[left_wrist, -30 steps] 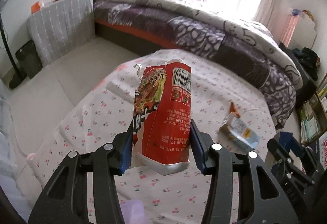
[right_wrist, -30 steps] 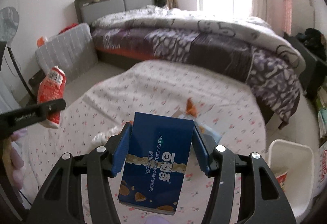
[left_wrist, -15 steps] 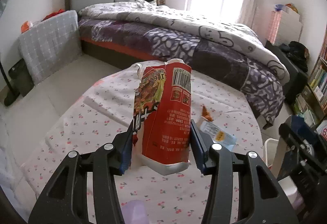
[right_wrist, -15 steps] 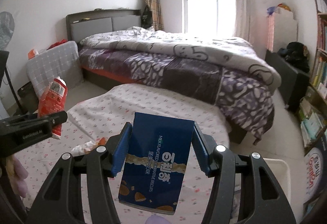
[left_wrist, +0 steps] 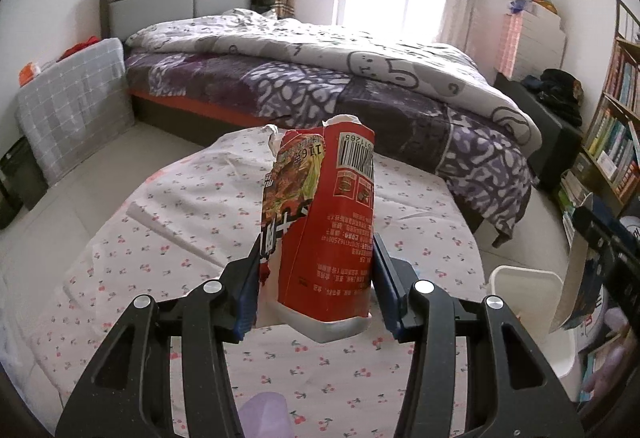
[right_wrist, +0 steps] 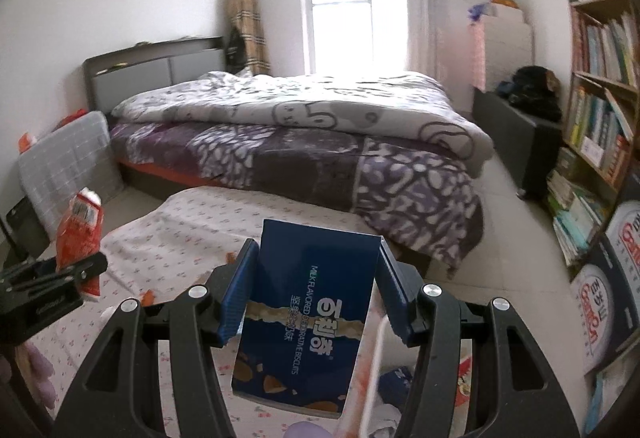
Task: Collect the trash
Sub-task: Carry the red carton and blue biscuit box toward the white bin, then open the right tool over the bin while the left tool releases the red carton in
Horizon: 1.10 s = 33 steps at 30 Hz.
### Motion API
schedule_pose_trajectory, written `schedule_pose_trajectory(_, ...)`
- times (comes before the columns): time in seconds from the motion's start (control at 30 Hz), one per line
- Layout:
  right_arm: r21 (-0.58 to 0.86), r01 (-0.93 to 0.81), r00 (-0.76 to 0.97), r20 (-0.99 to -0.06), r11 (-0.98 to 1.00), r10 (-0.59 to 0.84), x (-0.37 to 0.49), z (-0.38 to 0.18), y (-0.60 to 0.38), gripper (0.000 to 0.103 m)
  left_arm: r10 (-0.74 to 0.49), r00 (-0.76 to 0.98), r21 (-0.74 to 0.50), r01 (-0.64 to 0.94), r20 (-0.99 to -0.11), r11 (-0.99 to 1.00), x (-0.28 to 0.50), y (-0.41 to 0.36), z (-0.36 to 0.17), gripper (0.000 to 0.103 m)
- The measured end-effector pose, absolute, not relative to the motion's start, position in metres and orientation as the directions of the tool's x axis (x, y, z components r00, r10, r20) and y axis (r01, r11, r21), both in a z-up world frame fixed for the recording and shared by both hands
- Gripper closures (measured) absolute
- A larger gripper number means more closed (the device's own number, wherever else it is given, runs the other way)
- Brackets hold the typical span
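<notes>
My left gripper [left_wrist: 316, 270] is shut on a torn red snack bag [left_wrist: 324, 222], held upright above the cherry-print tablecloth [left_wrist: 168, 238]. My right gripper [right_wrist: 312, 278] is shut on a dark blue biscuit box [right_wrist: 308, 318]. In the right wrist view the red bag [right_wrist: 80, 230] and the left gripper show at the left edge. In the left wrist view the right gripper with the box [left_wrist: 576, 278] hangs at the right, over a white bin [left_wrist: 524, 298]. The bin's rim [right_wrist: 374, 370] runs just under the blue box, with trash inside.
A bed [left_wrist: 360, 86] with a purple and grey quilt stands behind the table. A bookshelf [right_wrist: 596, 134] fills the right wall. A grey padded mat [left_wrist: 76, 98] leans at the left. Small orange scraps [right_wrist: 148, 296] lie on the cloth.
Both grippers have swung to the right with their loads still held. The white bin has come into the left wrist view, and the right gripper now sits above its rim.
</notes>
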State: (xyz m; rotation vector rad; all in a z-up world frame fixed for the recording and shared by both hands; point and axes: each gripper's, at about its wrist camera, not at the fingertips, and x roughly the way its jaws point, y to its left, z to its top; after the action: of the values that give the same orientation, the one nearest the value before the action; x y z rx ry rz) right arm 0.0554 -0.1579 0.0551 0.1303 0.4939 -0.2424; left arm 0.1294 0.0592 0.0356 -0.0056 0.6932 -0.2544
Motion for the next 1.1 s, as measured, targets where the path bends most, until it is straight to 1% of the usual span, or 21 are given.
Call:
schedule_pose_trajectory(0.4,0.105,0.399,0.813,-0.5,0.911,-0.298,0.038,0.059,-0.216,0.046,-0.285,0.72,-0.094,0.294,-0.633,0.951,0.123,0.025,0.032,0.056)
schedule_pose_trajectory(0.6,0.11,0.465,0.77,-0.54,0.878,-0.34,0.032,0.053,-0.244,0.046,-0.325,0.7,-0.099,0.344,-0.636,0.934,0.118,0.0,0.031,0.056)
schedule_pose_trajectory(0.83,0.155,0.544,0.726,-0.581,0.824,-0.369,0.02,0.049,-0.281,0.044,-0.38,0.664,-0.087,0.429,-0.644,0.899,0.105,-0.042,0.025,0.056)
schedule_pose_trajectory(0.97,0.181,0.588,0.71,-0.584,0.789,-0.395,0.008,0.05,-0.3,0.032,-0.404,0.644,-0.077,0.473,-0.649,0.878,0.096,-0.065,0.02,0.056)
schedule_pose_trajectory(1.1,0.189,0.621,0.697,-0.577,0.76,-0.426,-0.003,0.053,-0.315,0.027,-0.428,0.621,-0.071,0.513,-0.656,0.855,0.088,-0.088,0.015,0.056)
